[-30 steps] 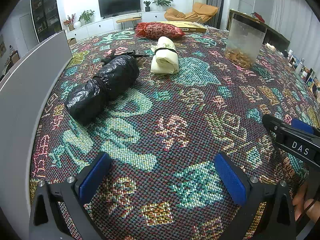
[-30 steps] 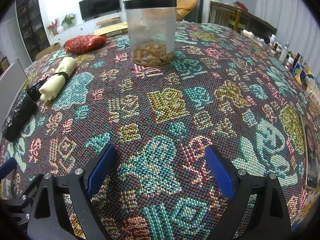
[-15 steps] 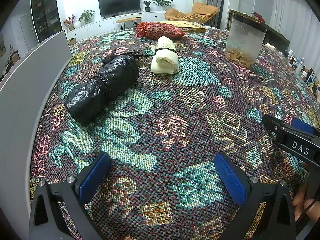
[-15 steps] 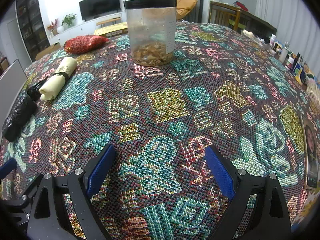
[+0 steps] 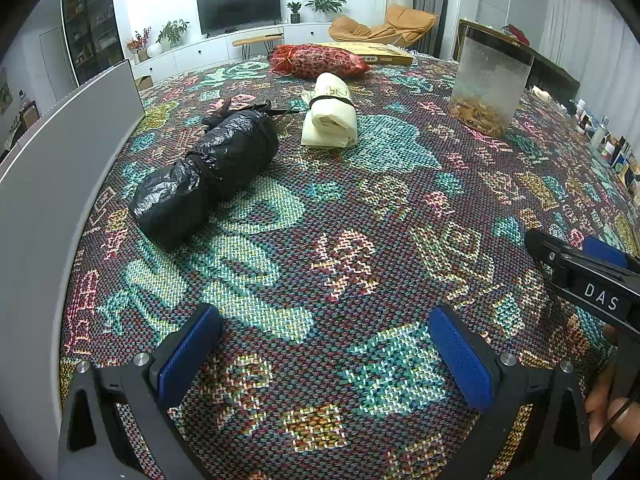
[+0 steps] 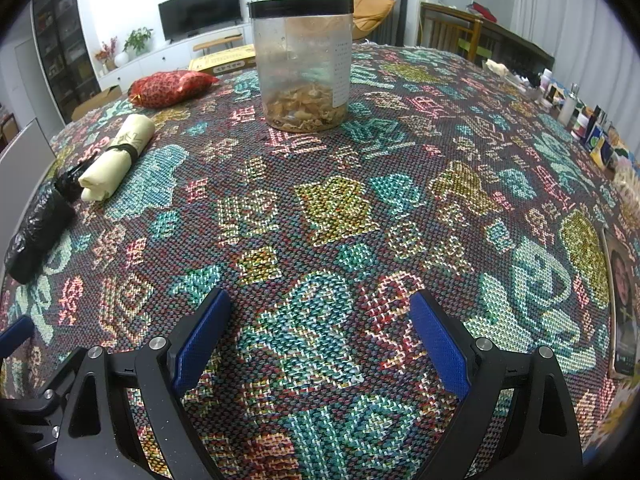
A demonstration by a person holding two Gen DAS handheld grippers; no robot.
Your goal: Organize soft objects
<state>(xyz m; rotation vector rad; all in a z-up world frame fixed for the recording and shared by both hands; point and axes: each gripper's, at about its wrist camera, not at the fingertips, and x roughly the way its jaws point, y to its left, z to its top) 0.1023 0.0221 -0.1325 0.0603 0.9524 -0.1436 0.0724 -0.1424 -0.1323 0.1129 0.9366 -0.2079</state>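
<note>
— Two grippers, which is nearer the crinkled black plastic-wrapped bundle (image 5: 204, 178)?
— Left gripper (image 5: 320, 344), jaws wide, empty; bundle lies ahead-left, long axis diagonal. Right gripper (image 6: 320, 336), equally wide, sits farther.

Surface: table under a woven patterned tablecloth (image 5: 352, 208), multicoloured motifs. Lying on it, left side: black plastic-bag bundle (image 5: 204, 178), tied at the middle. Just beside its far end: cream cloth roll (image 5: 330, 118), banded with a black tie. Farther back: red patterned pouch (image 5: 316, 60), then a flat yellow box (image 5: 372, 53). Right: clear jar (image 6: 304, 64), black lid, upright, tan pieces at the bottom.
</note>
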